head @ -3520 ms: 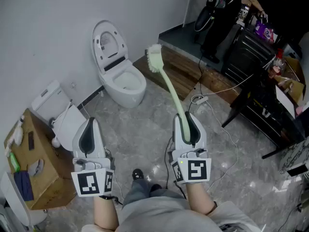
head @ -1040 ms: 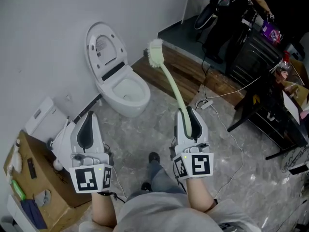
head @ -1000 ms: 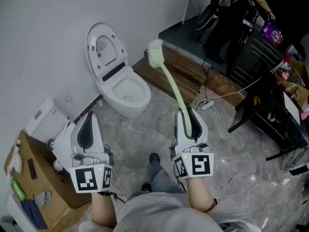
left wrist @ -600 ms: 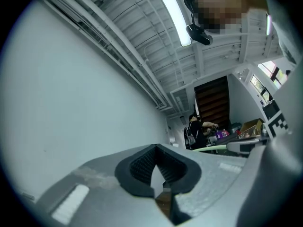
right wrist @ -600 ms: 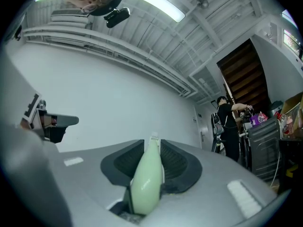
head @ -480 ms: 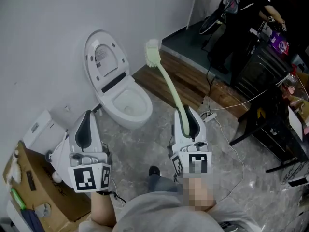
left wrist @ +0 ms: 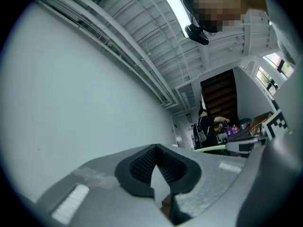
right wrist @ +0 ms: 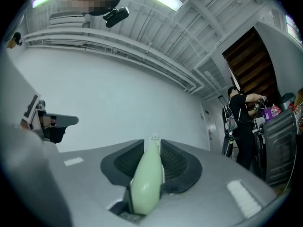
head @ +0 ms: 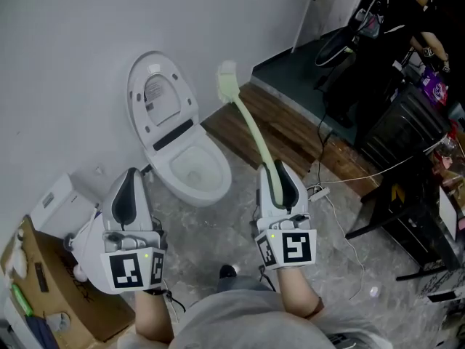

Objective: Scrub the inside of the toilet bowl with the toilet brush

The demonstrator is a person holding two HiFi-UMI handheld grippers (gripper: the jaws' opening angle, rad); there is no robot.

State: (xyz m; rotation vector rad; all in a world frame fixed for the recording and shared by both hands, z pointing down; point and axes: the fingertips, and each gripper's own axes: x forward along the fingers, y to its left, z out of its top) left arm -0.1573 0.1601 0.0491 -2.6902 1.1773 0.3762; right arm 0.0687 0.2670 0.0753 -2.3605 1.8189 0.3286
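Note:
A white toilet [head: 190, 174] stands against the wall with its lid [head: 160, 97] raised and the bowl open. My right gripper [head: 275, 180] is shut on the handle of a pale green toilet brush [head: 251, 133]. The brush rises up and to the left, its white bristle head [head: 227, 82] held in the air right of the lid. In the right gripper view the green handle [right wrist: 147, 178] sits clamped between the jaws. My left gripper [head: 126, 193] hangs lower left of the bowl, shut with nothing in it [left wrist: 155, 174].
A cardboard box [head: 33, 289] and a white cistern [head: 54, 202] stand at the lower left. A wooden step [head: 276, 133] lies behind the toilet. White cables [head: 341, 195] cross the marble floor. A black rack [head: 407, 166] and a person [head: 396, 27] are at the right.
The view has moved closer to the toilet, which now sits nearer the middle. The brush stays clamped in my right gripper, head still up beside the lid.

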